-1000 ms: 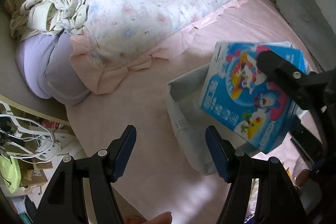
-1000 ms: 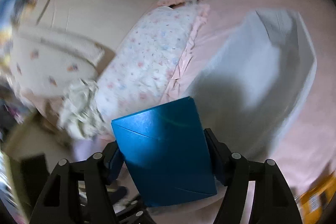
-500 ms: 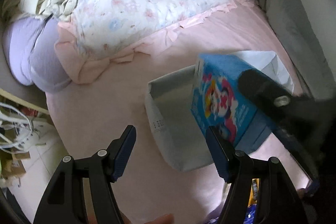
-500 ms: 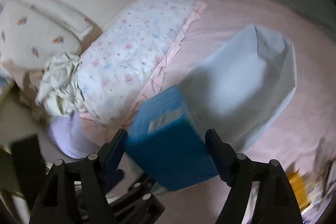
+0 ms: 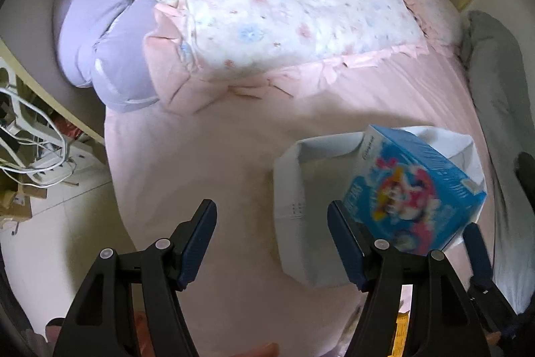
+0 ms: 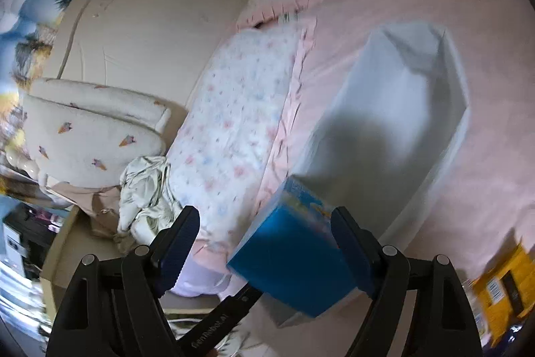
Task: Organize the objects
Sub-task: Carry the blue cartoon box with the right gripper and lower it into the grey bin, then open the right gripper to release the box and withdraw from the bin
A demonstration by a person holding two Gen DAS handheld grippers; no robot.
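Blue box (image 6: pixel 294 260) touches the spread right hand-held gripper's (image 6: pixel 264 236) right finger.

A blue box (image 6: pixel 294 253) touches one right gripper (image 6: pixel 264 243) finger, near a white bin (image 6: pixel 411 109).

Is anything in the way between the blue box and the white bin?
Nothing visible. The blue box sits tilted in the open top of the white bin, whose interior looks empty.

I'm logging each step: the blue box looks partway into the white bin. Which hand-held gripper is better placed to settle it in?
Right, probably. The right hand-held gripper is open beside the blue box, which leans tilted in the white bin. The left hand-held gripper hangs open over the pink sheet, nearer its edge.
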